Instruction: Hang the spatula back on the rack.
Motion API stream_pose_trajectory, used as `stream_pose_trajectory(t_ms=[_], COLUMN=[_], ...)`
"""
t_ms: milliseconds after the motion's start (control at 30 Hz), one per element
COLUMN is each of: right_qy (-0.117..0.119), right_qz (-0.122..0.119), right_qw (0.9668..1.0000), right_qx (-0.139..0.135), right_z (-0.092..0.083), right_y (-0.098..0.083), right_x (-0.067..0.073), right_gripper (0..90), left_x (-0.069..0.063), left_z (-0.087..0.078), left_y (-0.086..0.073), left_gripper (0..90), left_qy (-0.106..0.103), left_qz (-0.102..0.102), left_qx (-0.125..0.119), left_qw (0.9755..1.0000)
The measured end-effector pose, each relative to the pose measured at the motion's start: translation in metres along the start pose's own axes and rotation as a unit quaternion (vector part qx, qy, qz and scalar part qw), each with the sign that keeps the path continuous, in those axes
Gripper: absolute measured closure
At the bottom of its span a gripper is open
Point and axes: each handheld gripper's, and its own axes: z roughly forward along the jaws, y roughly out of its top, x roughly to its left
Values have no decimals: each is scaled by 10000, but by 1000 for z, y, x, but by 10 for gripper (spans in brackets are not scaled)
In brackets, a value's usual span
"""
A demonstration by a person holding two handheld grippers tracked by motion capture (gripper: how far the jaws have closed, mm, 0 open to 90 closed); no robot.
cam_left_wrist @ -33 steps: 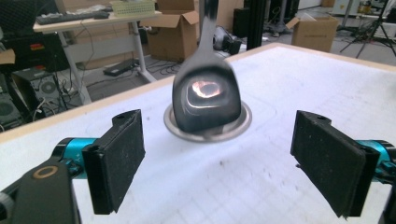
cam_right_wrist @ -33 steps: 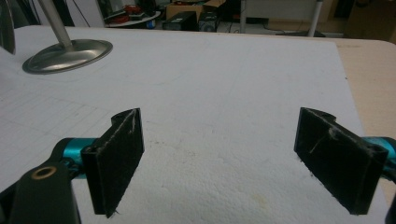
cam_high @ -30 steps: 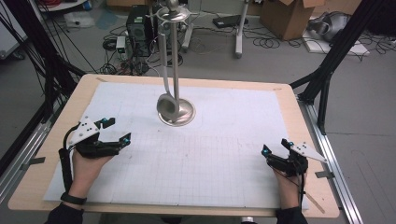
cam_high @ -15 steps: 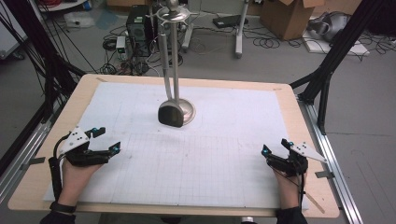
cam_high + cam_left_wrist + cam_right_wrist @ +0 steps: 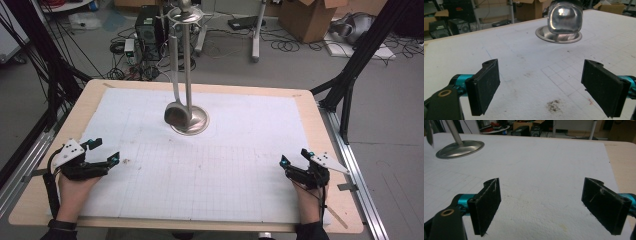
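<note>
A metal stand [image 5: 188, 75] with a round base [image 5: 192, 122] rises from the middle of the white gridded mat [image 5: 210, 165]. A steel ladle [image 5: 175, 112] hangs from the stand's top, its bowl just above the base; the left gripper view faces that bowl [image 5: 565, 17]. My left gripper [image 5: 105, 151] rests at the mat's left edge, open and holding nothing, well short of the stand. At the right front sits my right gripper [image 5: 294, 158], also open with nothing between its pads. The stand's base [image 5: 460, 148] lies far left in the right gripper view.
The mat covers a wooden table [image 5: 330, 130] framed by black struts [image 5: 357, 60]. Beyond the far edge are a computer tower [image 5: 149, 22], cables and cardboard boxes [image 5: 307, 17] on the floor. A dark smudge [image 5: 554, 105] marks the mat by the left gripper.
My left gripper has drawn back left and toward the table's front. The hanging ladle has swung slightly. The right gripper has stayed put.
</note>
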Motion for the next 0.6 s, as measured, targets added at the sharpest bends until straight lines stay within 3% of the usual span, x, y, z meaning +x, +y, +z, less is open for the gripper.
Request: stream_pose_trajectory(t_ms=[600], right_qy=[2], right_qz=[-4], right_qw=[10000], right_qx=[0], right_z=[0], right_y=[0], right_x=[0], right_gripper=[150], left_x=[3], left_z=[2], left_y=[-2], left_gripper=[157], left_qy=[-11], left_qz=[-103], left_qx=[32], left_qw=[9999])
